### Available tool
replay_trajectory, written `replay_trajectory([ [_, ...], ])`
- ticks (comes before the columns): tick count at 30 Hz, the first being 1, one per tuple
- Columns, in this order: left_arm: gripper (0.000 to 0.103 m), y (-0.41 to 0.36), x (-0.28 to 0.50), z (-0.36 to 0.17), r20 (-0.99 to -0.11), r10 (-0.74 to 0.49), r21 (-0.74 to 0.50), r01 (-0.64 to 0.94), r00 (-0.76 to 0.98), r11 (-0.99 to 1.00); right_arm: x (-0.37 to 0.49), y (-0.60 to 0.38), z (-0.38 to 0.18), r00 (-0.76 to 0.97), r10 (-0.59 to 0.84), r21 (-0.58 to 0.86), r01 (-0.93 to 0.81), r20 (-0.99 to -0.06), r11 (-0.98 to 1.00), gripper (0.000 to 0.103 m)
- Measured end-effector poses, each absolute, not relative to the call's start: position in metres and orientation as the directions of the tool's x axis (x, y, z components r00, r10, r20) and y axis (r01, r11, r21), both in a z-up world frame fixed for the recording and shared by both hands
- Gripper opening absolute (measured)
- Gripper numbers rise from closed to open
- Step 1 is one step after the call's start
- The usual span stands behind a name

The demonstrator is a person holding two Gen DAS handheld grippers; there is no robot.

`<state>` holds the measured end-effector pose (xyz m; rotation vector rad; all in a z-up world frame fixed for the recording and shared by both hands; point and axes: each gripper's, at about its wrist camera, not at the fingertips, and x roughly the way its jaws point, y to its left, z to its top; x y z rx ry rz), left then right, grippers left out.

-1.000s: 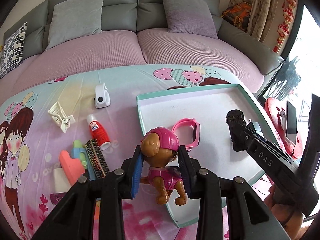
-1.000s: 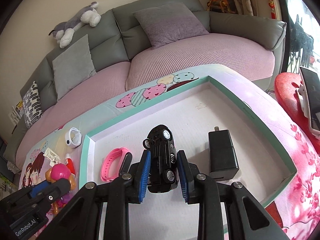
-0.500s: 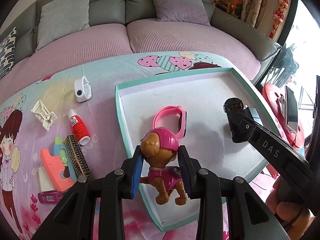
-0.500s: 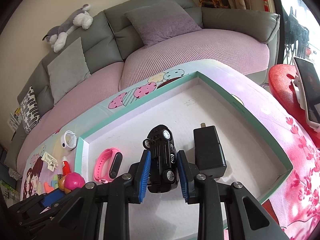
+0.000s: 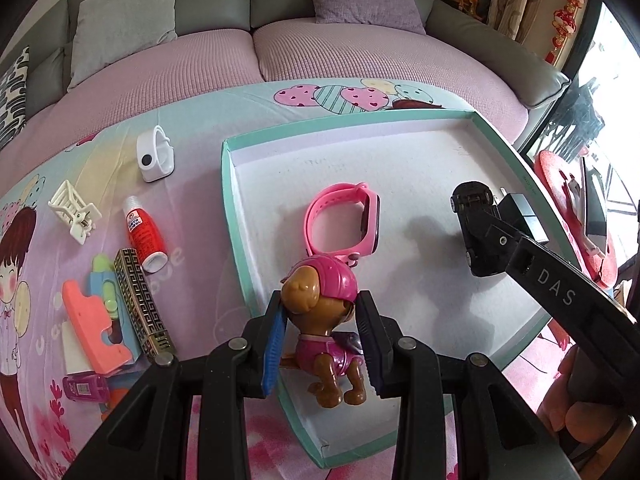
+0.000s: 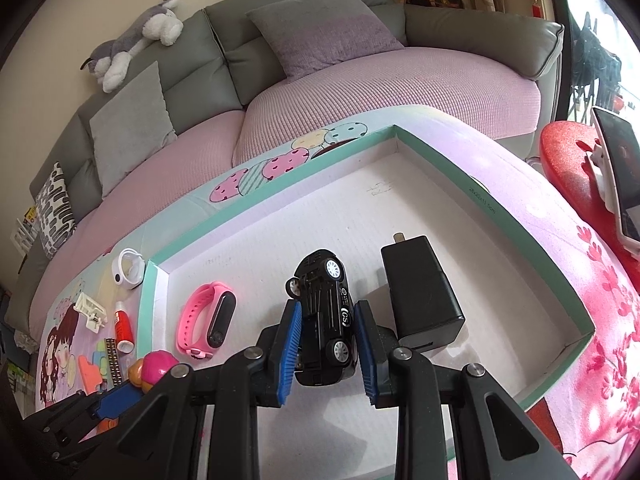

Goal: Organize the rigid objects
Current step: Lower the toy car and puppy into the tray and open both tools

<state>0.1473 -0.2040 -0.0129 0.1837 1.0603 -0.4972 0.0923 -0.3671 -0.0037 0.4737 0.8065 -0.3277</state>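
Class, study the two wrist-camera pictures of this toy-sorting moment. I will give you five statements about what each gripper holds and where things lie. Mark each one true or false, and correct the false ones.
1. The left gripper is shut on the toy dog. True.
2. The right gripper holds the pink watch. False: it is shut on the black toy car; the pink watch lies loose in the box.
3. The black charger lies inside the box, beside the car. True.
4. The red glue bottle sits in the box. False: the red glue bottle lies on the tablecloth outside it.
5. The white clip is outside the box. True.
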Motion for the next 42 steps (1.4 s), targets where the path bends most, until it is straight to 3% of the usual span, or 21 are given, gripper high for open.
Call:
replay_trajectory([
  [15, 0.041, -0.200, 0.149, -0.007, -0.861, -0.302, -0.095, 0.454, 0.409, 0.886, 0.094, -0.365, -0.004, 0.635, -0.109, 0.255, 0.453, -0.765, 0.854, 0.030],
  [22, 0.064, -0.193, 0.151, 0.003, -0.844, -0.312, -0.108, 0.433, 0.435, 0.895, 0.094, -0.361, 0.004, 0.647, -0.145, 0.220, 0.448, -0.748, 0.867, 0.030],
  [29, 0.083, -0.175, 0.162, 0.010, -0.831, -0.274, -0.102, 0.353, 0.483, 0.930, 0.092, -0.358, 0.011, 0.667, -0.168, 0.202, 0.441, -0.726, 0.874, 0.051],
  [34, 0.088, -0.156, 0.170, 0.012, -0.822, -0.230, -0.098, 0.269, 0.521, 0.958, 0.091, -0.359, 0.014, 0.674, -0.172, 0.206, 0.442, -0.718, 0.873, 0.057],
  [42, 0.089, -0.124, 0.178, 0.015, -0.804, -0.160, -0.090, 0.148, 0.573, 0.985, 0.091, -0.358, 0.016, 0.682, -0.179, 0.199, 0.437, -0.709, 0.877, 0.070],
])
